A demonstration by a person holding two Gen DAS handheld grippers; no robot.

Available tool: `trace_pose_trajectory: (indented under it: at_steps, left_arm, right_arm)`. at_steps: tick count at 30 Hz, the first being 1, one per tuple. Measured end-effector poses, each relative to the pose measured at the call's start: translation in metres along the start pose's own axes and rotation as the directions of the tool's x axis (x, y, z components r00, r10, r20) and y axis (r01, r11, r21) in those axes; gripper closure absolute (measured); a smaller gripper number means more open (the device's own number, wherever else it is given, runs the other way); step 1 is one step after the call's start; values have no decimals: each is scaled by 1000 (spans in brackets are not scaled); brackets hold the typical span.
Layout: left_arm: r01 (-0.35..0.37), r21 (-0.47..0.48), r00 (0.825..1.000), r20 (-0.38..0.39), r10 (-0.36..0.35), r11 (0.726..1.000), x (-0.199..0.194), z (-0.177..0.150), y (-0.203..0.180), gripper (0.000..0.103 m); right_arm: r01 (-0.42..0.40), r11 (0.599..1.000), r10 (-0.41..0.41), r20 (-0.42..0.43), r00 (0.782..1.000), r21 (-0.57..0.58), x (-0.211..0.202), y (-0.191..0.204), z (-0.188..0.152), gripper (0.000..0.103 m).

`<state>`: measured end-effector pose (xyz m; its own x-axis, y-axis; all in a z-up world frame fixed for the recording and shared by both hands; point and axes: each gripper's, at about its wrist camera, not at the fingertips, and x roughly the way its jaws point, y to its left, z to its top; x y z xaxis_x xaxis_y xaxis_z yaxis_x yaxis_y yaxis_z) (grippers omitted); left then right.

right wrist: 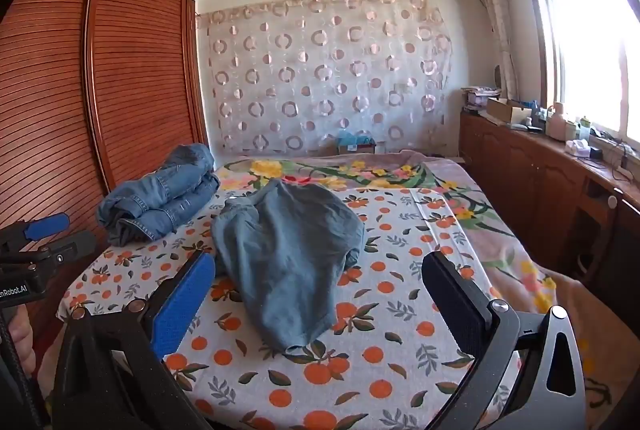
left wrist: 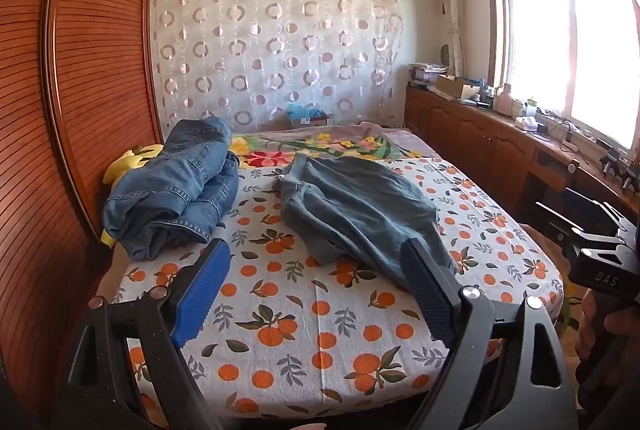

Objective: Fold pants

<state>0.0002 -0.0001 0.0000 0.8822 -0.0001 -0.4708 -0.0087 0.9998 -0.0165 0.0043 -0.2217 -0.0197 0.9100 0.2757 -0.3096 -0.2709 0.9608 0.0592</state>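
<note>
A grey-blue pair of pants point(left wrist: 360, 214) point(right wrist: 288, 254) lies loosely bunched on the orange-print bed sheet point(left wrist: 312, 310) point(right wrist: 400, 310), waistband toward the far side. My left gripper point(left wrist: 316, 258) hangs open above the sheet in front of the pants, nothing between its blue pads; its right fingertip overlaps the near leg end in the picture. My right gripper point(right wrist: 320, 270) is open too, hovering near the bed's front edge with the pants' near end lying between and below its fingers, untouched. In the right wrist view the left gripper's body shows at the left edge.
A rolled pile of blue jeans point(left wrist: 176, 186) point(right wrist: 160, 198) rests at the bed's left side against the wooden wardrobe point(left wrist: 80, 70). A floral blanket point(left wrist: 320, 146) covers the far end. A cluttered wooden cabinet point(left wrist: 500, 134) under the window runs along the right.
</note>
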Motion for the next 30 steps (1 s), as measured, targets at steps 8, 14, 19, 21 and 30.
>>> trace_pose_trajectory:
  at_steps: [8,14,19,21,30]
  left_arm:
    - [0,1,1000,4,0,1000,0,0,0,15]
    - [-1,3,1000,4,1,1000,0,0,0,15]
    - [-2,3,1000,4,2,1000,0,0,0,15]
    - [0,2,1000,4,0,1000,0,0,1,15]
    - [0,5,1000,5,0,1000,0,0,0,15]
  right_arm:
    - [-6,1000,6,-8,1000,1,-3,0,2,0]
    - [0,1000,0,-4,1000,3,2,-7,-2,0]
    - [2,1000,-2,-5,1000,-5,1,-1,1,0]
    - [1,1000,-1,-5,1000,-4,0,-1,1,0]
    - [2,1000,-2,-6,1000,-3,-1,0,0,0]
